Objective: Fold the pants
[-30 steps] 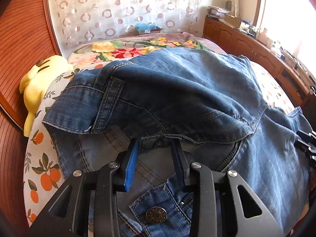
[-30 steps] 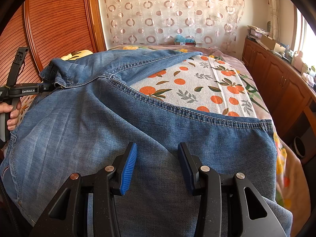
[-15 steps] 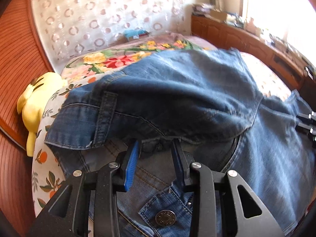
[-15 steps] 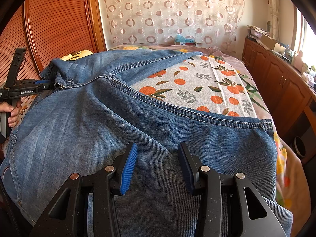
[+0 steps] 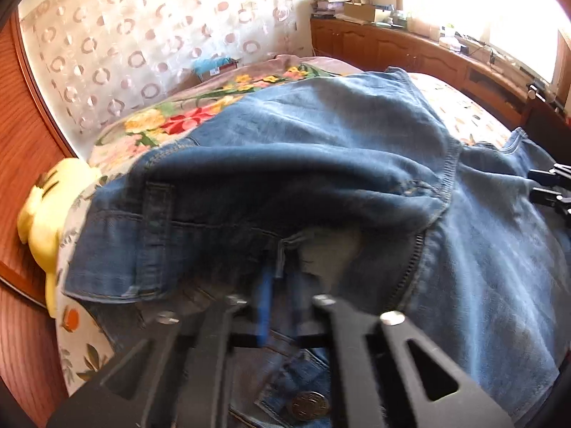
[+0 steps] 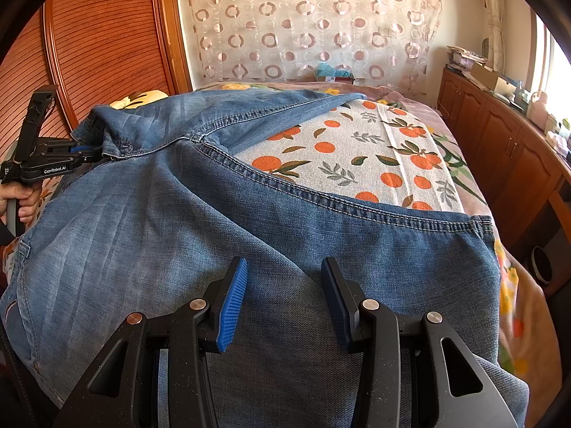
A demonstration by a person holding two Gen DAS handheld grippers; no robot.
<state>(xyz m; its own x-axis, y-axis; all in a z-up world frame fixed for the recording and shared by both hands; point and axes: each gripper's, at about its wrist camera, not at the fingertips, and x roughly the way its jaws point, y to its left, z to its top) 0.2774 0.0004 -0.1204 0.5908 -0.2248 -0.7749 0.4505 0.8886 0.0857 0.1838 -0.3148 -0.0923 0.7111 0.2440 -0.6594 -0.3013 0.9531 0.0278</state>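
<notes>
1. Left wrist view: denim pants (image 5: 321, 164) lie spread over the bed (image 5: 117, 132), with the waistband edge nearest the camera and a metal button (image 5: 309, 406) at the bottom of the view.
2. Left gripper (image 5: 280, 281) has just closed: the jaws stood apart half a second ago and are now drawn together on the waistband edge, clamping a pinch of denim between the pads. The view is motion-blurred and tilted against the earlier one, so the exact seam held cannot be told.
3. Yellow plush toy (image 5: 43, 210) sits at the far left of the bed, clear of the cloth.
4. Right wrist view: the pants (image 6: 249, 235) fill the near and left part of the view; a trouser leg runs right along the near edge, and orange-print bedding (image 6: 357, 157) shows beyond it.
5. Right gripper (image 6: 283, 296) hovers over that leg with jaws apart and nothing between the pads; its pose matches the earlier view.
6. At far left the closed tool (image 6: 76, 153) is seen on the bunched waistband, with the person's hand (image 6: 18, 203) on its handle.
7. Meaning for the task, as a judgement: one anchor grip is secured; the other grip on the leg comes next, after which a fold can be lifted. No fold is complete yet.
</notes>
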